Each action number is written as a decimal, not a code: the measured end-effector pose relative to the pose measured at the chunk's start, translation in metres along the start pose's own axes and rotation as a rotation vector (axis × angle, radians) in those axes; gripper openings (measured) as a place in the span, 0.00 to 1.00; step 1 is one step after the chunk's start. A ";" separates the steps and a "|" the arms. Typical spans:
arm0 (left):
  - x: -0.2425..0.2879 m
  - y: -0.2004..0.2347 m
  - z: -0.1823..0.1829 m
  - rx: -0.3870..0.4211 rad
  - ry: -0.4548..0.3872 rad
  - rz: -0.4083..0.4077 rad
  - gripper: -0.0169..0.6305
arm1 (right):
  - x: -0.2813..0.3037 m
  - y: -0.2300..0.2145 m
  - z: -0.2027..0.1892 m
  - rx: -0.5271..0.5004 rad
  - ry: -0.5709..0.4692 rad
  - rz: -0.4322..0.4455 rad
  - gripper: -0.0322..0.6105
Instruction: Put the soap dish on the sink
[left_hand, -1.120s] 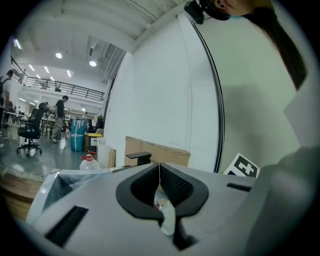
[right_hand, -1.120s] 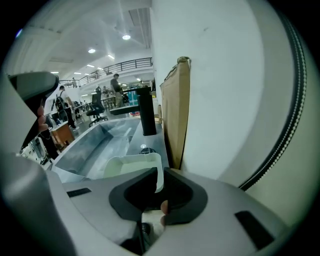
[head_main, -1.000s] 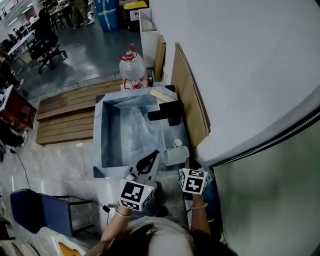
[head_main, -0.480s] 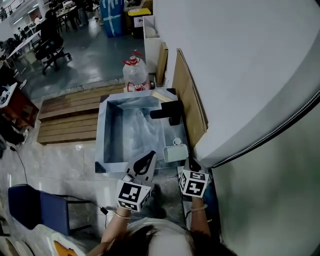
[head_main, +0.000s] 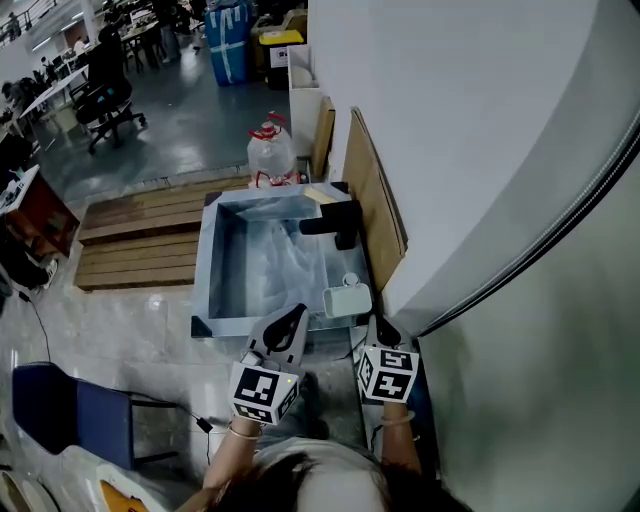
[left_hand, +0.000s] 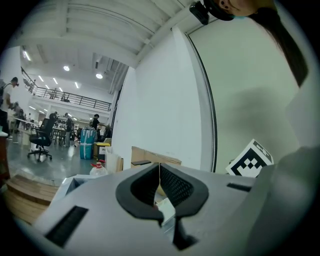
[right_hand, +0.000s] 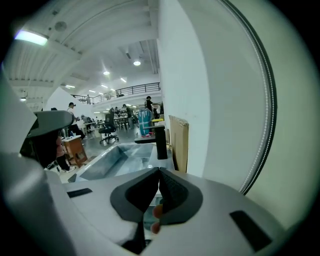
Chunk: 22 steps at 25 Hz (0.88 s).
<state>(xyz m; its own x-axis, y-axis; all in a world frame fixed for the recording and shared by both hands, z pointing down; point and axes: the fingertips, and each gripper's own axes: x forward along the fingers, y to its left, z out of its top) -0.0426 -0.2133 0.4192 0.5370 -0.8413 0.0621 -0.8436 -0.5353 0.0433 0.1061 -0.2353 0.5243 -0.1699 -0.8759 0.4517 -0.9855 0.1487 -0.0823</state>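
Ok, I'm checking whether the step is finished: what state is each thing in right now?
Soap dish: resting on the near right corner of the sink, touched by neither gripper.
Left gripper: shut, empty.
Right gripper: shut, empty.
Faucet: upright, on the sink's right edge.
Water jug: upright, capped, behind the sink.

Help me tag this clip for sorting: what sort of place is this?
Probably an open-plan workshop or lab hall, not a real bathroom: the sink stands beside wooden pallets, with office chairs beyond and cardboard leaning on the wall.
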 end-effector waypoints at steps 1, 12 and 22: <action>-0.003 -0.002 0.001 0.001 -0.003 0.003 0.04 | -0.004 0.001 0.002 -0.001 -0.011 0.006 0.09; -0.032 -0.022 0.008 0.006 -0.029 0.016 0.04 | -0.052 0.010 0.020 0.009 -0.120 0.077 0.09; -0.060 -0.035 0.010 0.024 -0.028 0.032 0.04 | -0.092 0.021 0.028 0.034 -0.219 0.122 0.09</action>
<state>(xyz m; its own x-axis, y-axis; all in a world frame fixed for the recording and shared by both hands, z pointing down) -0.0453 -0.1451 0.4045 0.5097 -0.8596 0.0347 -0.8603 -0.5094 0.0181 0.1015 -0.1647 0.4565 -0.2788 -0.9315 0.2336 -0.9564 0.2472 -0.1558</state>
